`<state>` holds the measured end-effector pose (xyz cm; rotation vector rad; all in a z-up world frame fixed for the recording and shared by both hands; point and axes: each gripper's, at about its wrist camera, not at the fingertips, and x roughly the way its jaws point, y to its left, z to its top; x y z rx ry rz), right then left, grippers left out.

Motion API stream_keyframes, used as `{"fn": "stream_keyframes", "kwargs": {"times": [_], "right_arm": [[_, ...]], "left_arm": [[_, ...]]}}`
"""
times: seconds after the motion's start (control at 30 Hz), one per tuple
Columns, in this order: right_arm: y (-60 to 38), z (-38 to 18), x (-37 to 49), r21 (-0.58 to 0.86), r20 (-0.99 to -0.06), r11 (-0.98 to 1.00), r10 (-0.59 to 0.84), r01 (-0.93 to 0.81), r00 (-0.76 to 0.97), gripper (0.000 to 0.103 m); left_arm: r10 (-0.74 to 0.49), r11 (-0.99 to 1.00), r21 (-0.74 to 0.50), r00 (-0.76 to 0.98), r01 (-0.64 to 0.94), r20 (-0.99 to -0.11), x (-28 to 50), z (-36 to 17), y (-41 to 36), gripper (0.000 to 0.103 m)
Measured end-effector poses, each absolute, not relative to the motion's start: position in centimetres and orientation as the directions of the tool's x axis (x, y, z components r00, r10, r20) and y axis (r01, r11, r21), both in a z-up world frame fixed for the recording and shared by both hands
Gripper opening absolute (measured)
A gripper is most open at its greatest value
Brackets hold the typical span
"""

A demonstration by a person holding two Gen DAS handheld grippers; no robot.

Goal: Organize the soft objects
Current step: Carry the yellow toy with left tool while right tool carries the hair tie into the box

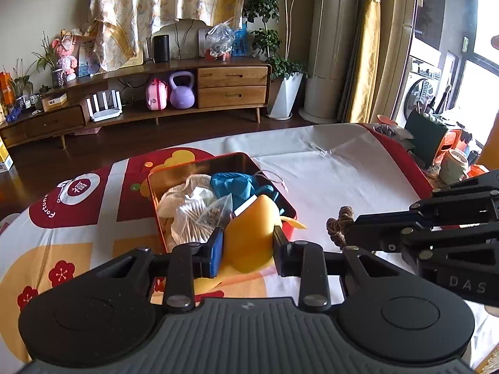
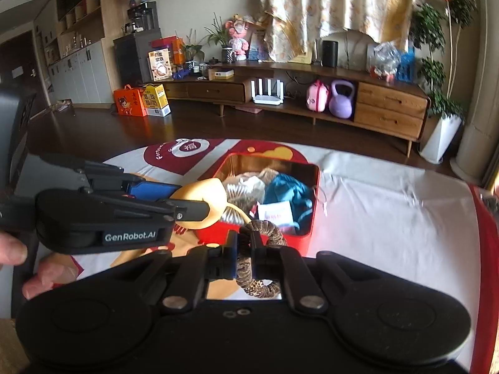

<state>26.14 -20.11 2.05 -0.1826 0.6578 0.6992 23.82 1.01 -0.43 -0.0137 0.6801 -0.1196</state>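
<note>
The left claw (image 1: 248, 243) squeezes a soft yellow thing (image 1: 249, 233) between its two fingers, right at the near edge of the red box (image 1: 288, 207). Beside it, the right claw (image 2: 242, 251) pinches a brown hair tie (image 2: 262, 261) — the box sits just ahead.

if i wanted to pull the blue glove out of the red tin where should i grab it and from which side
Pinch the bunched top fold of the blue glove, coming straight down from above. It lies crumpled in the far part of the red tin, hemmed in by the tin's walls and the white cloth, so a side approach looks blocked. Both grippers are full, so one would probably have to release first.
</note>
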Motion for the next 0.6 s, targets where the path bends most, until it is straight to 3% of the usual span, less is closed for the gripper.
{"fn": "stream_keyframes", "kwargs": {"times": [0.6], "right_arm": [[-15.8,1.1,33.6,0.005,-0.601,0.733,0.546,-0.680,0.584,0.007]], "left_arm": [[-0.049,0.999,-0.046,0.771,0.026,-0.635,32.8,-1.0,4.3,0.031]]}}
